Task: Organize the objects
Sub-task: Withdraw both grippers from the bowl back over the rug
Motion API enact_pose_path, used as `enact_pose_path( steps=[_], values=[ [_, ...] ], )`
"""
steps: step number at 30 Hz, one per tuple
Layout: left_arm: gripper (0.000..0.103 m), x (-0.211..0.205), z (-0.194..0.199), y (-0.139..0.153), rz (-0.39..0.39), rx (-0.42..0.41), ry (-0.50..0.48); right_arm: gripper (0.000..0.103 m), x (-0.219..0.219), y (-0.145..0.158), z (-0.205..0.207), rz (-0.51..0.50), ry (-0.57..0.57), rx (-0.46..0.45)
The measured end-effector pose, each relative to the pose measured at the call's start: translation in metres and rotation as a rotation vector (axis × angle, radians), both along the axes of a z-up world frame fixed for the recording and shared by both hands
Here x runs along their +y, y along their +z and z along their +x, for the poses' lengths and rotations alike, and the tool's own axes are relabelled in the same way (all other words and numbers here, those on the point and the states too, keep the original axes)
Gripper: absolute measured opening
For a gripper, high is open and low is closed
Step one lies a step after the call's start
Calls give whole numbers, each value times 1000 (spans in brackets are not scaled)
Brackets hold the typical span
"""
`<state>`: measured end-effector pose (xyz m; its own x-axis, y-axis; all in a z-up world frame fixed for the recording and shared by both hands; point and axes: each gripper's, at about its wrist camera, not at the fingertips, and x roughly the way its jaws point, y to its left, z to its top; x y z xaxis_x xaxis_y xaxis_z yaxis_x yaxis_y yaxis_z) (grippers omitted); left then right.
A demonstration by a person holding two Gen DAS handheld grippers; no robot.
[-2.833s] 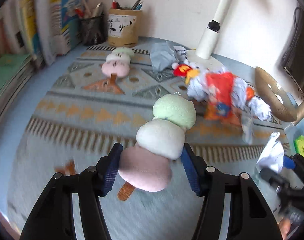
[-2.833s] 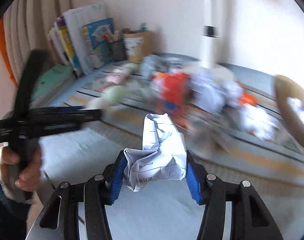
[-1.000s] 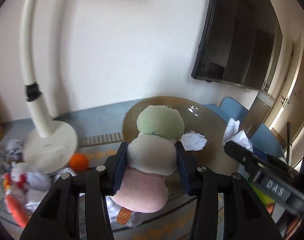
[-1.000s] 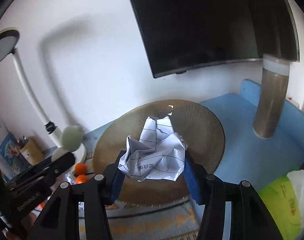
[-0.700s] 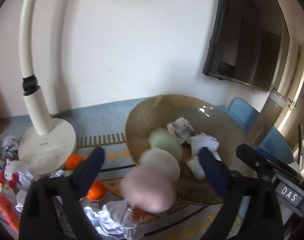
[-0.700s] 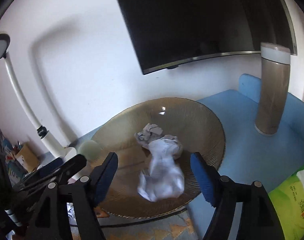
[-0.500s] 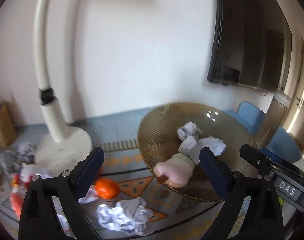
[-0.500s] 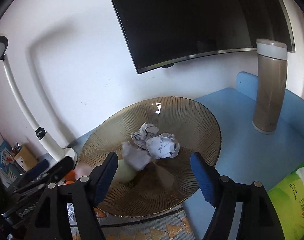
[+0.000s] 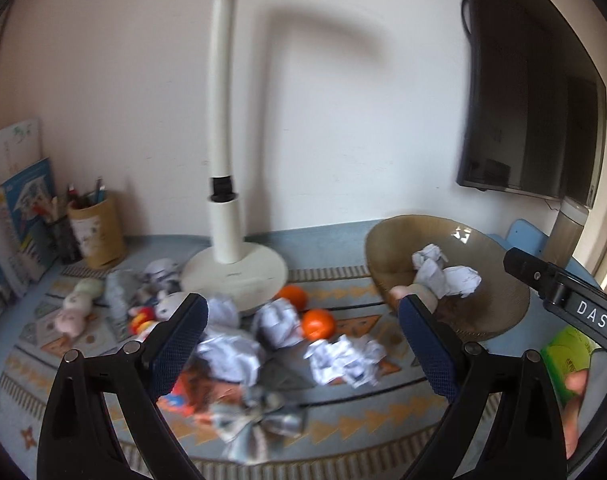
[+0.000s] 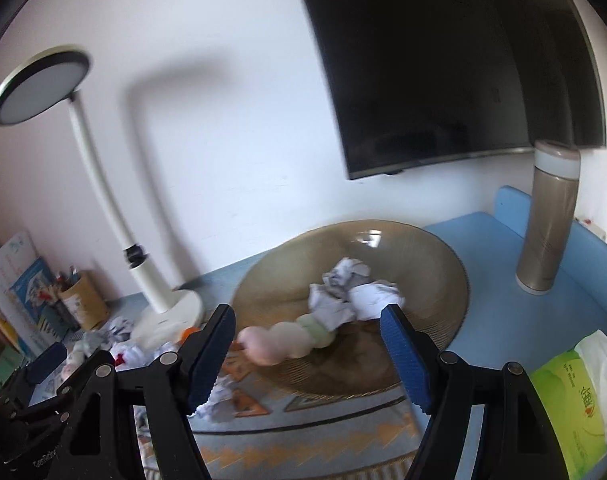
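A brown ribbed bowl (image 10: 443,272) (image 9: 499,312) holds a pink, white and green plush skewer (image 10: 287,338) lying on its side and several crumpled paper balls (image 10: 351,288) (image 9: 443,272). My right gripper (image 10: 307,354) stands open in front of the bowl, nothing between its blue pads. My left gripper (image 9: 303,344) is open too, over the patterned mat (image 9: 343,428), facing loose paper balls (image 9: 343,360), two oranges (image 9: 318,322), a second plush skewer (image 9: 77,308) and a small red and white plush (image 9: 151,312).
A white desk lamp (image 9: 231,256) stands at the back. Pen holders (image 9: 95,232) and books (image 9: 19,216) are at the left. A tan flask (image 10: 547,220) and a green wipes pack (image 10: 575,396) sit at the right, below a wall screen (image 10: 443,60).
Both grippers opened and dropped the plush skewer and the paper ball into the bowl. The left gripper then swung left toward the clutter on the mat; the right one drew back slightly.
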<state>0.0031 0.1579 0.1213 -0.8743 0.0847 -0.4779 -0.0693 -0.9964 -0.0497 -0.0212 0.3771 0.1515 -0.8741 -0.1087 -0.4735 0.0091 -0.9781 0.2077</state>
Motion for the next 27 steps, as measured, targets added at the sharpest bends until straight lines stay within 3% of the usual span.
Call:
enact_pose_path(
  steps=[8, 13, 27],
  values=[
    [96, -44, 20, -10, 27, -35, 53, 75, -64, -3, 15, 56, 118, -12],
    [96, -65, 23, -21, 28, -53, 91, 82, -97, -20, 20, 92, 159, -33],
    [96, -99, 6, -67, 52, -138, 150, 84, -130, -72, 6, 130, 201, -135]
  ],
)
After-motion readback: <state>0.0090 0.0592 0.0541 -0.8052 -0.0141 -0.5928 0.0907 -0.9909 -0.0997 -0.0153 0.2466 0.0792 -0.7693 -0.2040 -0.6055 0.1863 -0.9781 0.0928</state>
